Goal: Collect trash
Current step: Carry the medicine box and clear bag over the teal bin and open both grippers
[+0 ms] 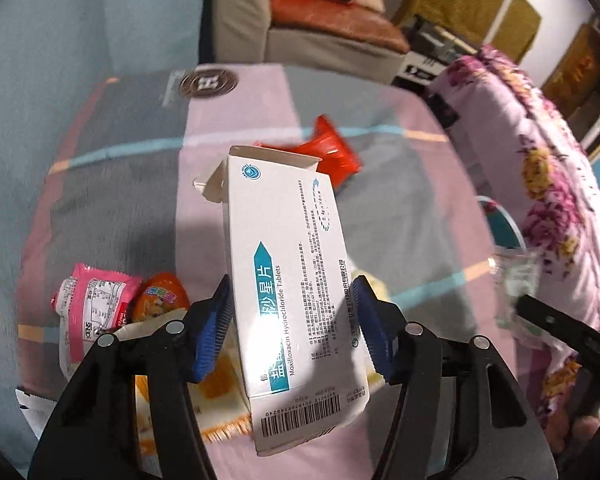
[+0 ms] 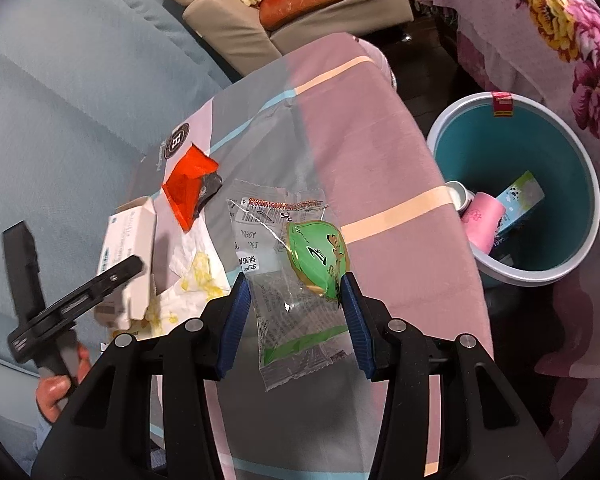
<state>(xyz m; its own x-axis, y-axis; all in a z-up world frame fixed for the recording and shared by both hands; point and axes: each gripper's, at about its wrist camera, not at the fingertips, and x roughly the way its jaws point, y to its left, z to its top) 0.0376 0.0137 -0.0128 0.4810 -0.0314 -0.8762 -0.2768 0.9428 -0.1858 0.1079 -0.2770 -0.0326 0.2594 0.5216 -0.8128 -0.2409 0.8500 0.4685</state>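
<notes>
In the lower centre of the left wrist view, the left gripper (image 1: 294,326) pinches a white pill box (image 1: 288,296), lifted clear of the tablecloth (image 1: 400,208), its blue pads pressed on the 2 long sides. In the lower centre of the right wrist view, the right gripper (image 2: 296,320) pinches a clear wrapper (image 2: 288,276) with a green label, also held above the cloth.

At the right of that view stands the bin (image 2: 580,184), beside the table, already holding a pink cup (image 2: 483,216), a blue carton (image 2: 520,200) and a white piece.

Left on the cloth: a red wrapper (image 2: 188,184) in the upper left quarter, a stained tissue (image 2: 196,276) below it, and, at the lower left of the left view, a pink packet (image 1: 94,304) and an orange packet (image 1: 162,296).

Judged progress: roughly midway; 2 items are in hand but not binned, at least 4 remain.
</notes>
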